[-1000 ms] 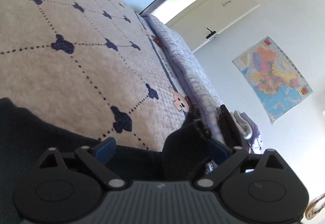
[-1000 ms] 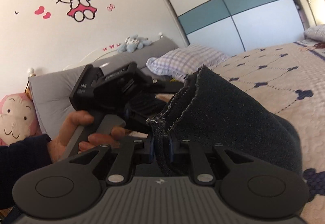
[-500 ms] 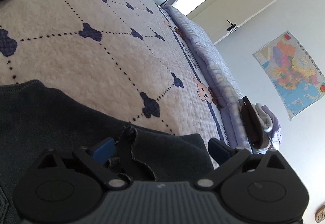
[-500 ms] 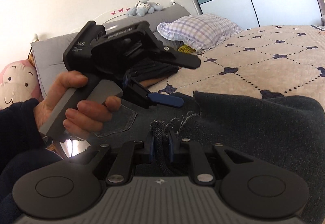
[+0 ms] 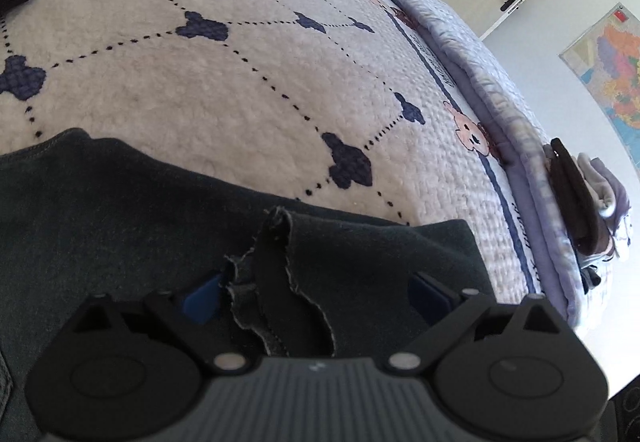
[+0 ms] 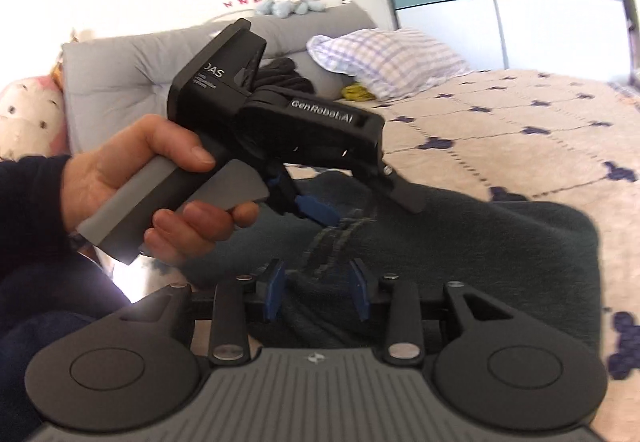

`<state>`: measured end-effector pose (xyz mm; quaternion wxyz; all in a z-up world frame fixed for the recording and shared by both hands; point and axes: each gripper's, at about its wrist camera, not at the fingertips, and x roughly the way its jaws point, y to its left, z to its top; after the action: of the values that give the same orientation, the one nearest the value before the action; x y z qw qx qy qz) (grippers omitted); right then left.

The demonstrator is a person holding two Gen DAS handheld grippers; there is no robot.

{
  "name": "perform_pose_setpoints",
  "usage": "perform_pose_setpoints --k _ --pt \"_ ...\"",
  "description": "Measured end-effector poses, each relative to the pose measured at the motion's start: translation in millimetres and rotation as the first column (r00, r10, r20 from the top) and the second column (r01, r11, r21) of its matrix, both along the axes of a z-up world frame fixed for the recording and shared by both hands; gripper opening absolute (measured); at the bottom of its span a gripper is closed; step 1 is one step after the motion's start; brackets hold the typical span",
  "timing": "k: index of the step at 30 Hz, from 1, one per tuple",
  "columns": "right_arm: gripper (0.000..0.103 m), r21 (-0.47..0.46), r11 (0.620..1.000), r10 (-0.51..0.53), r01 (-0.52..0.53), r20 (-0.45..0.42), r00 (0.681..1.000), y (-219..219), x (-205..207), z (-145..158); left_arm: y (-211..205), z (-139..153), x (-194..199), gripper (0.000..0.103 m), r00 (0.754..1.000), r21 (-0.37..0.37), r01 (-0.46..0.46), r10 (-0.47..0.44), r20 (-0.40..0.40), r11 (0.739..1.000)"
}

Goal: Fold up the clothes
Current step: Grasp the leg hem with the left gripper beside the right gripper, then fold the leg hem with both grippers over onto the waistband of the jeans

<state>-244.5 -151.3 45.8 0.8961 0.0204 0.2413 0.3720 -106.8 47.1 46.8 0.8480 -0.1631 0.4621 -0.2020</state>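
Both hand-held grippers stand released over dark jeans point(image 5: 120, 209) on the bed point(image 5: 240, 81): left hand-held gripper point(image 5: 316, 292) narrowing, right hand-held gripper point(image 6: 316, 288) just opening, frayed hem between each

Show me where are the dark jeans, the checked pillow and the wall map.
dark jeans point(image 5: 120, 209): left wrist view, flat denim on the bed.
checked pillow point(image 6: 396, 61): right wrist view, middle of its cover.
wall map point(image 5: 616, 69): left wrist view, coloured area.

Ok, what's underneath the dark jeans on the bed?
The dark jeans lie flat on the cream quilt with navy bear shapes, which shows all around their far edge. Whatever sits directly beneath the denim is covered; only quilt seems likely.
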Motion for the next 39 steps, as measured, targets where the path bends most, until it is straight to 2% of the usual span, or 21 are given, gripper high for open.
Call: perform_pose_setpoints --k 2,4,6,9,16,19,22,23,27,33,35,36,39 --pt "0.04 -0.037 0.999 -0.014 0.014 0.004 1.0 -2 -3 -3 -4 1 -2 0.071 0.999 0.051 -0.001 -0.001 0.036 0.999" --pt "0.04 -0.035 0.999 -0.002 0.001 -0.029 1.0 -2 -2 -10 1 0 -2 0.03 0.999 0.055 -0.02 0.017 0.046 0.998" --pt "0.036 -0.026 1.0 0.01 -0.011 -0.043 0.999 1 0 -14 10 -1 -2 0.019 0.999 0.008 -0.039 0.039 0.034 0.999" --pt "0.025 -0.015 1.0 0.016 -0.017 -0.071 0.997 7 9 -13 7 3 -8 0.016 0.997 0.026 -0.035 0.033 0.073 0.999" --pt "0.025 -0.039 0.998 0.047 -0.051 -0.09 0.995 8 10 -14 5 7 -9 0.013 0.994 0.039 -0.058 0.054 0.099 0.998" --pt "0.025 -0.029 0.998 0.047 -0.051 -0.109 0.993 9 14 -12 15 19 -13 0.012 0.987 -0.009 -0.089 0.089 0.131 0.996" --pt "0.024 0.037 0.998 0.056 -0.052 -0.126 0.99 5 21 -5 31 32 -17 0.012 0.974 -0.048 -0.13 0.137 0.18 0.99" --pt "0.023 0.06 0.997 0.058 -0.051 -0.132 0.989 4 23 -2 36 32 -16 0.012 0.973 -0.044 -0.147 0.153 0.175 0.988" --pt "0.024 0.029 1.0 -0.006 0.009 -0.11 0.994 2 27 3 42 15 -7 0.013 0.98 0.025 -0.178 0.174 0.101 0.984" --pt "0.024 0.054 0.989 -0.131 0.138 -0.12 0.984 -27 33 4 50 15 -11 0.013 0.974 0.005 -0.206 0.205 0.094 0.978" --pt "0.024 0.059 0.987 -0.14 0.151 -0.168 0.976 -35 42 -3 53 19 -15 0.012 0.968 -0.003 -0.229 0.228 0.103 0.973" --pt "0.024 0.048 0.987 -0.14 0.152 -0.189 0.972 -34 45 -8 56 23 -18 0.006 0.962 -0.004 -0.248 0.247 0.117 0.969" --pt "0.025 0.033 0.989 -0.139 0.145 -0.144 0.98 -33 39 -4 80 35 -29 0.0 0.929 -0.018 -0.332 0.33 0.169 0.943"
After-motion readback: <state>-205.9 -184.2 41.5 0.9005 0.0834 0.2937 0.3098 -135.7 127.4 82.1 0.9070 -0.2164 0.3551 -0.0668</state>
